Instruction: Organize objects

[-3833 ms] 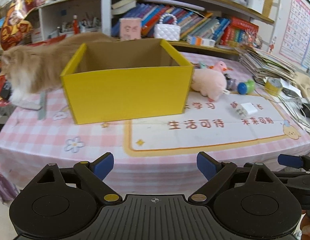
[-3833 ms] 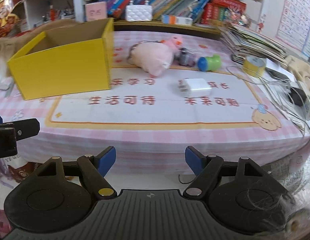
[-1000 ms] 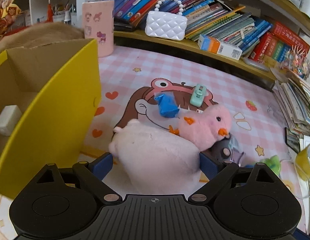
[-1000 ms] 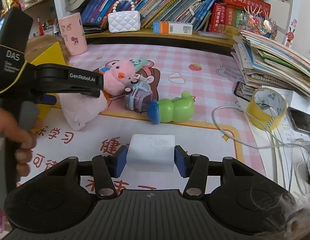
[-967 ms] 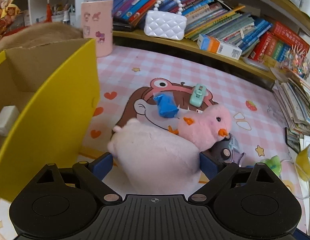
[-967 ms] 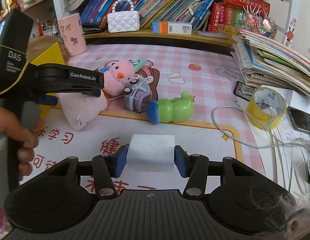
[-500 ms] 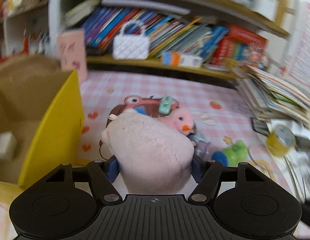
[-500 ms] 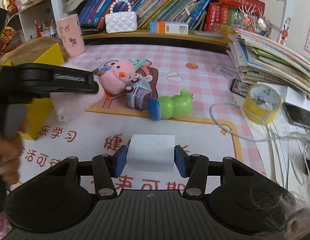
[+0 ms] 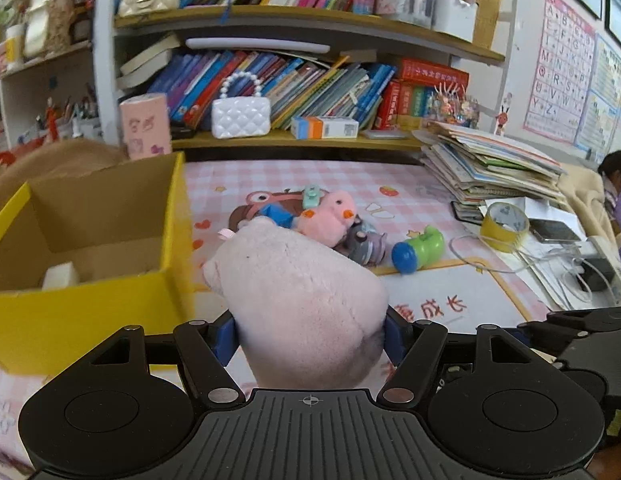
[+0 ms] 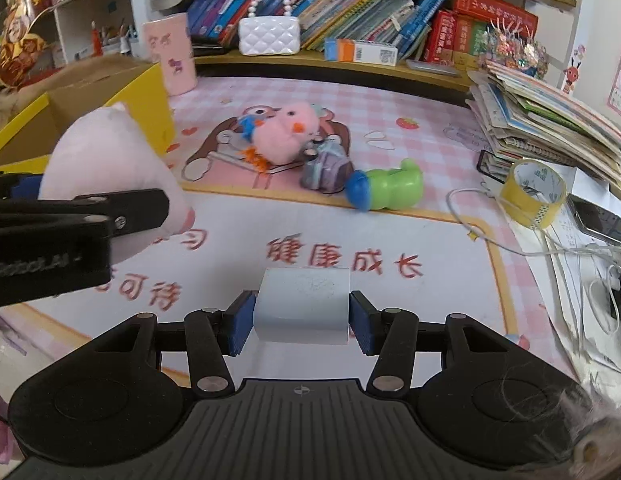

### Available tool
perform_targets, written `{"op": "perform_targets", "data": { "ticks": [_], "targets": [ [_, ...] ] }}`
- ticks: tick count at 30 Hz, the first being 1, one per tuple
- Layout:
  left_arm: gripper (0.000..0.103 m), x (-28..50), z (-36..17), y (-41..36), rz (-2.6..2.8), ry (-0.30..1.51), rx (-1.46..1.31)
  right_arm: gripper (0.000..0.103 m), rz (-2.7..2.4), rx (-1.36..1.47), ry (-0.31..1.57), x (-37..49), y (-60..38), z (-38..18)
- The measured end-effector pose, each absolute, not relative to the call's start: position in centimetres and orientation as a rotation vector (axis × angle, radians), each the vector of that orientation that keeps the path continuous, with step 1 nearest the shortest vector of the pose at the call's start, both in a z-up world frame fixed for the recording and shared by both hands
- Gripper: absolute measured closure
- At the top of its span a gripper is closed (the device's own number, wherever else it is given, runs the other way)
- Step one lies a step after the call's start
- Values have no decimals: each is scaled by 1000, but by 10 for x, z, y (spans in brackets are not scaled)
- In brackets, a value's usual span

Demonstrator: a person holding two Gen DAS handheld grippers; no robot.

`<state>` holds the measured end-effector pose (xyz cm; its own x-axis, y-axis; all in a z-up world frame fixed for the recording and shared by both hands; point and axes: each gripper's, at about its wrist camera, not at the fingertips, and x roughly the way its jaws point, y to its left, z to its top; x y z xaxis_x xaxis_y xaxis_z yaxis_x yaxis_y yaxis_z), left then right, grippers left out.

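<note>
My left gripper (image 9: 310, 334) is shut on a pale pink plush toy (image 9: 298, 300) and holds it above the table, just right of the open yellow box (image 9: 90, 308). A white block (image 9: 60, 276) lies inside the box. My right gripper (image 10: 302, 322) is shut on a white charger block (image 10: 302, 304) held over the mat. The plush (image 10: 110, 160) and the left gripper also show at the left of the right wrist view. A pink chick plush (image 10: 288, 130), a grey toy car (image 10: 324, 168) and a green toy (image 10: 390, 188) lie on the mat.
A stack of books (image 10: 550, 120) and a yellow tape roll (image 10: 536, 192) sit at the right, with cables (image 10: 570, 256) and a phone. A shelf with books, a white purse (image 9: 240, 116) and a pink cup (image 9: 144, 126) runs along the back.
My left gripper closed on the pale plush and lifted it off the mat, pulling back. My right gripper lifted slightly with the white block still in it.
</note>
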<state>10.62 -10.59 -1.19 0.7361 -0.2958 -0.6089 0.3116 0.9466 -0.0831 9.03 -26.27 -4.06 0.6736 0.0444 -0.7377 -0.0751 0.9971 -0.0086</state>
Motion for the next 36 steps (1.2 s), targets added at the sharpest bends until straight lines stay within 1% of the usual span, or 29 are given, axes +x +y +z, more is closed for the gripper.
{"op": "perform_targets", "data": {
  "ticks": [10, 19, 25, 36],
  "targets": [
    [34, 70, -13, -26, -279, 713, -22, 55, 127, -93, 786, 54, -189, -30],
    [34, 42, -11, 38, -202, 710, -37, 55, 204, -131, 773, 30, -122, -30],
    [34, 26, -14, 69, -174, 729, -43, 55, 226, -130, 761, 18, -92, -30],
    [34, 3, -12, 109, -146, 708, -67, 55, 242, -123, 762, 2, -53, -33]
  ]
}}
